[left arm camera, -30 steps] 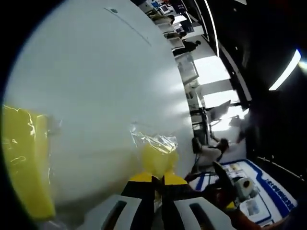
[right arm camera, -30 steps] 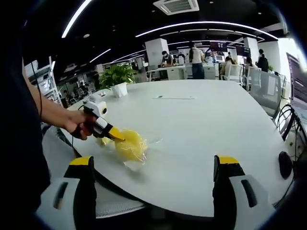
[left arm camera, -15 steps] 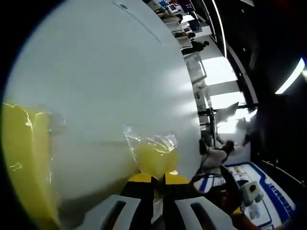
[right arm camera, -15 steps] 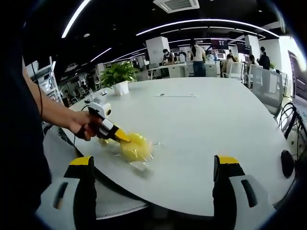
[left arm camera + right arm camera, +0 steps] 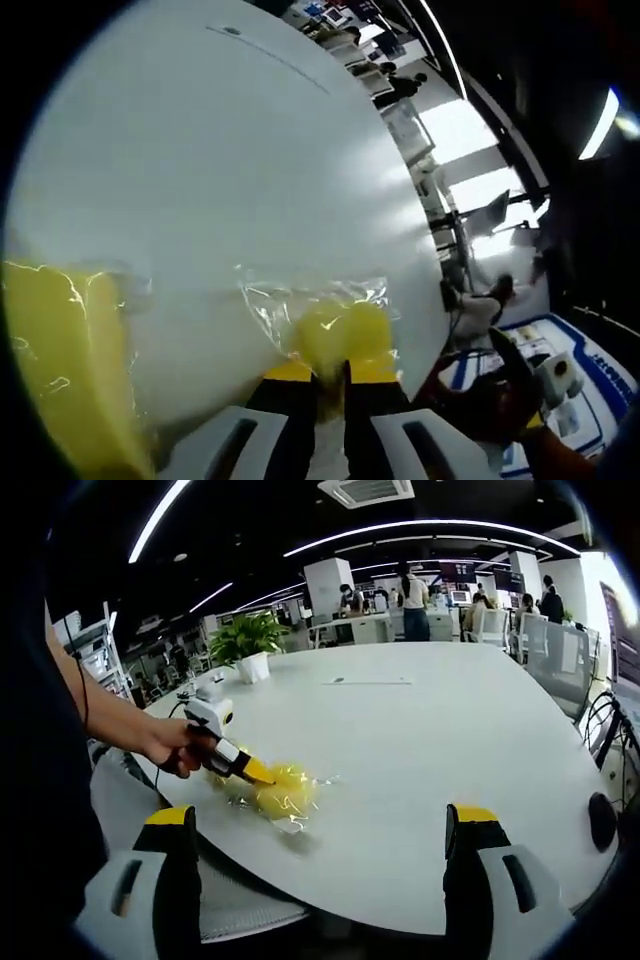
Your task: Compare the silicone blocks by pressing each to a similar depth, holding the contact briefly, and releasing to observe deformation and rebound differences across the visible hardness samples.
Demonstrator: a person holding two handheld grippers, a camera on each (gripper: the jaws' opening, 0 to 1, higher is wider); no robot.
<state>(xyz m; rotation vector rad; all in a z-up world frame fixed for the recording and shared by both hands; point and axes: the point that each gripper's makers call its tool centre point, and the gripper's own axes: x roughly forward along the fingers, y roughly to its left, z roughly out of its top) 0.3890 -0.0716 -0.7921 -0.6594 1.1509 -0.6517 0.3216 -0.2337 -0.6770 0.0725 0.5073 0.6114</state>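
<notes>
Open-plan office here: a big white meeting table [image 5: 420, 750] up front, a potted plant [image 5: 246, 640] at its far edge, people standing among desks and monitors [image 5: 408, 605] beyond, long strip lights [image 5: 420, 528] and a ceiling air vent [image 5: 366, 492] overhead.

A broad white worktop [image 5: 420, 740] fills an open office with a dark ceiling crossed by curved light strips [image 5: 420, 527]; a potted plant [image 5: 246, 640] stands at its far edge, desks and standing people beyond, bright windows [image 5: 470, 160] alongside
</notes>
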